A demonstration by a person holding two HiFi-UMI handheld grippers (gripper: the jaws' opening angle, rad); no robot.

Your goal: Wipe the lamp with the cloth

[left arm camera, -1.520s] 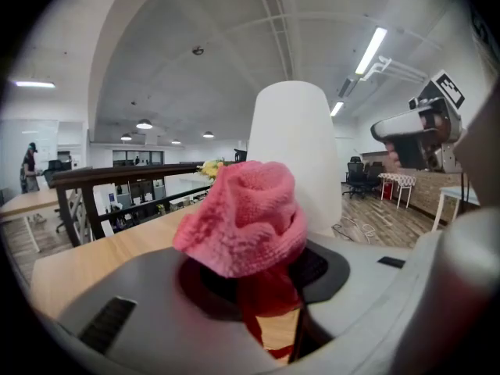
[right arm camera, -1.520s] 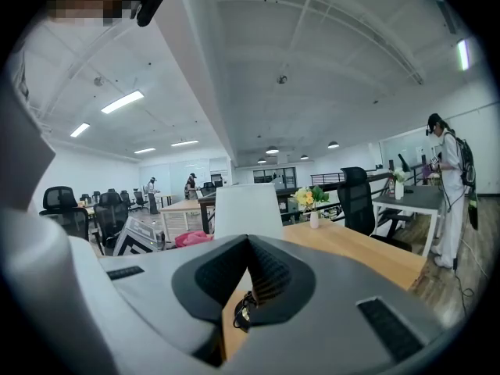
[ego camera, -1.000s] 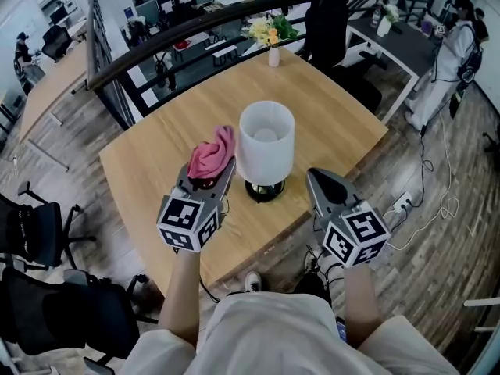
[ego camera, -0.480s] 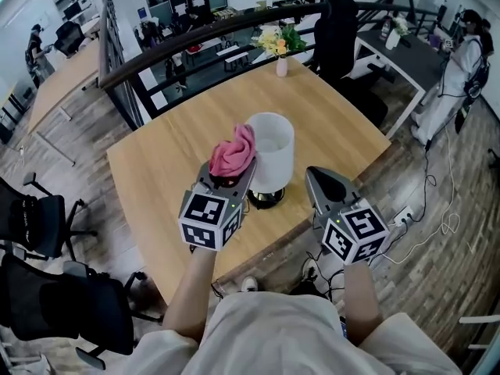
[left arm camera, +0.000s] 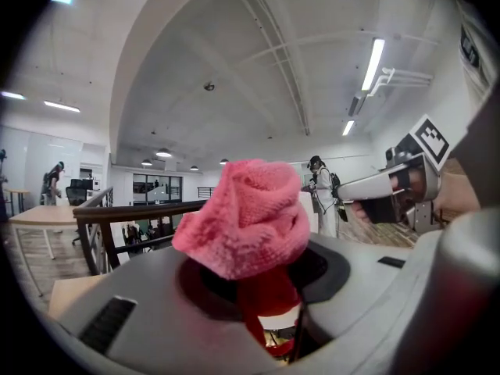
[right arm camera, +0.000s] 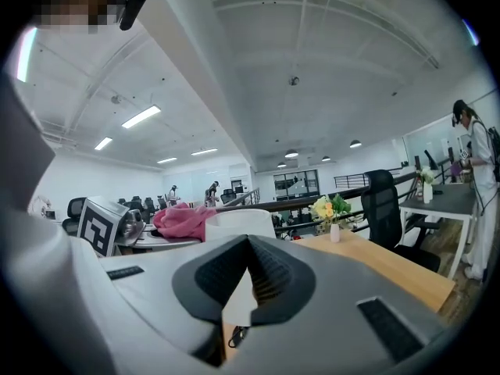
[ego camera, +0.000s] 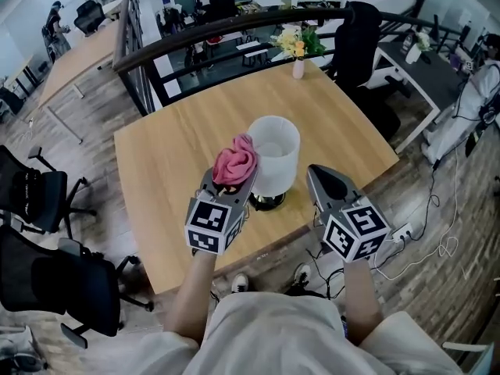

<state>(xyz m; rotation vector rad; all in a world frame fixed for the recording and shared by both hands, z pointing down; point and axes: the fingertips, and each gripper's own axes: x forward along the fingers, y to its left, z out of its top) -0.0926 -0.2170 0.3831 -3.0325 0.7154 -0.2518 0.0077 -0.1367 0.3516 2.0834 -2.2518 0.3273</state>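
Note:
A lamp with a white cylindrical shade (ego camera: 275, 156) and a dark round base (ego camera: 268, 201) stands near the front edge of the wooden table (ego camera: 172, 155). My left gripper (ego camera: 228, 184) is shut on a bunched pink cloth (ego camera: 235, 161), which sits against the shade's left side. In the left gripper view the cloth (left arm camera: 248, 225) bulges out above the shut left gripper (left arm camera: 269, 299). My right gripper (ego camera: 316, 172) hovers to the right of the lamp base, shut and holding nothing. In the right gripper view, past that shut right gripper (right arm camera: 248, 276), I see the shade (right arm camera: 238, 221) and the cloth (right arm camera: 181, 220).
A small white vase of flowers (ego camera: 298, 62) stands at the table's far edge, in front of a dark railing (ego camera: 219, 30). Black office chairs (ego camera: 55, 280) stand left of the table and another (ego camera: 355, 30) behind it. A person in white (ego camera: 480, 88) stands far right.
My left gripper has carried the pink cloth to the right, up against the lampshade. The right gripper has stayed shut beside the lamp base.

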